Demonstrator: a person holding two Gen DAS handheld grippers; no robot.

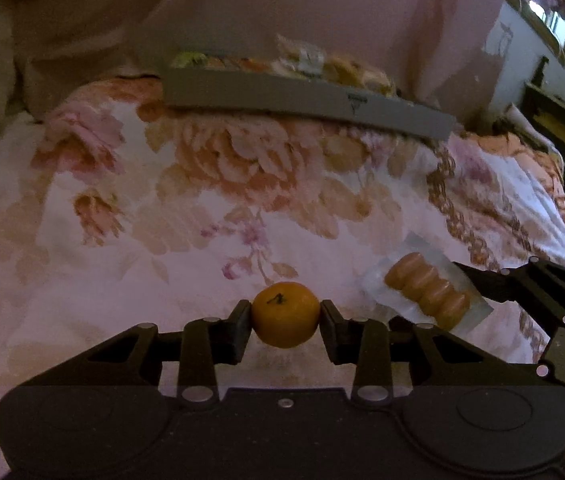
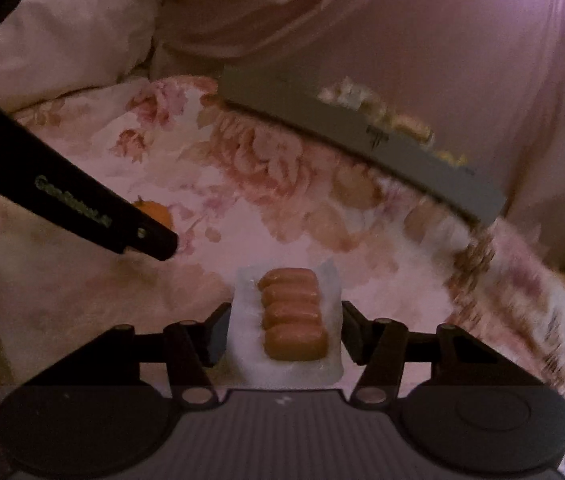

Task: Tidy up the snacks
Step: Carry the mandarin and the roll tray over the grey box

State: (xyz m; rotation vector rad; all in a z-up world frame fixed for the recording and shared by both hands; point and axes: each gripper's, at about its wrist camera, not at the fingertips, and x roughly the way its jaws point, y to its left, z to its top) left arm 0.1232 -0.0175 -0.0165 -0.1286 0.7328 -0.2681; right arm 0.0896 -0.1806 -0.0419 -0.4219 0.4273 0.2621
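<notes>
Left gripper (image 1: 285, 316): jaws pinched on the orange (image 1: 285, 314), pads on its two sides at about the widest part, stem up. That's the right hold for a round fruit, since the widest line keeps it from squirting out. It looks clear of the bedspread (image 1: 210, 184), though the left view can't confirm a gap.

Right gripper (image 2: 285, 332): jaws set either side of the sausage pack (image 2: 288, 320). The pads look to be touching the clear wrapper's edges, not the sausages themselves. I read it as held, but only by the film, so treat that grip as soft; the pack could sag or slip. In the left view the pack sits tilted at the right gripper's tip, just beside the orange.

Both loads sit at the near edge of the bedspread. The grey tray (image 1: 306, 98) lies well apart at the far side, against the pink bedding (image 1: 322, 8), already carrying wrapped snacks (image 1: 322, 62) behind its front wall.

My guess is that you're loading both hands so one trip fills the tray. Next you need to clear that front wall before releasing. The soft, uneven bed means the tray may tip if you press on its rim.
</notes>
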